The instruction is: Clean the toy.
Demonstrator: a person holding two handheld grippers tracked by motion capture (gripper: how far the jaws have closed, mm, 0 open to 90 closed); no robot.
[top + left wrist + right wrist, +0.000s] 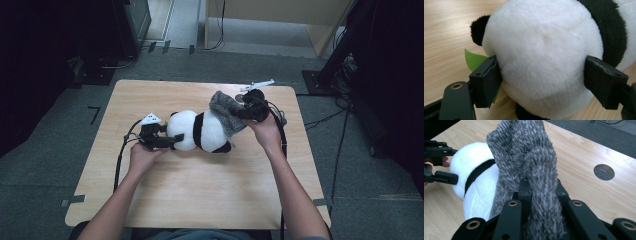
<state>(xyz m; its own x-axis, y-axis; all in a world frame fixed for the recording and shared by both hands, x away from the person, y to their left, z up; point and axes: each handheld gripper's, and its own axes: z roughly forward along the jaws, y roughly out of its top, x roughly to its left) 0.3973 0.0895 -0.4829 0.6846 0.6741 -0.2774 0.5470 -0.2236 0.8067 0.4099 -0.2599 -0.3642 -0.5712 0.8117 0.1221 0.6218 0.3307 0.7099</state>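
Observation:
A black-and-white panda plush (200,131) lies on its side across the middle of the wooden table (200,190). At its left end my left gripper (176,141) is shut on the round white body (544,50), one jaw pressing into each side. A green felt leaf (474,60) pokes out beside the left jaw. A grey fuzzy cloth (223,111) covers the panda's right end. My right gripper (240,112) is shut on that cloth (524,150), which runs up from between its jaws (540,187) and drapes over the plush (476,185).
A round hole (604,172) is cut in the tabletop to the right of the cloth. Cables trail from both grippers over the table edges. Black equipment stands (350,45) and loose cables sit on the grey floor behind and right.

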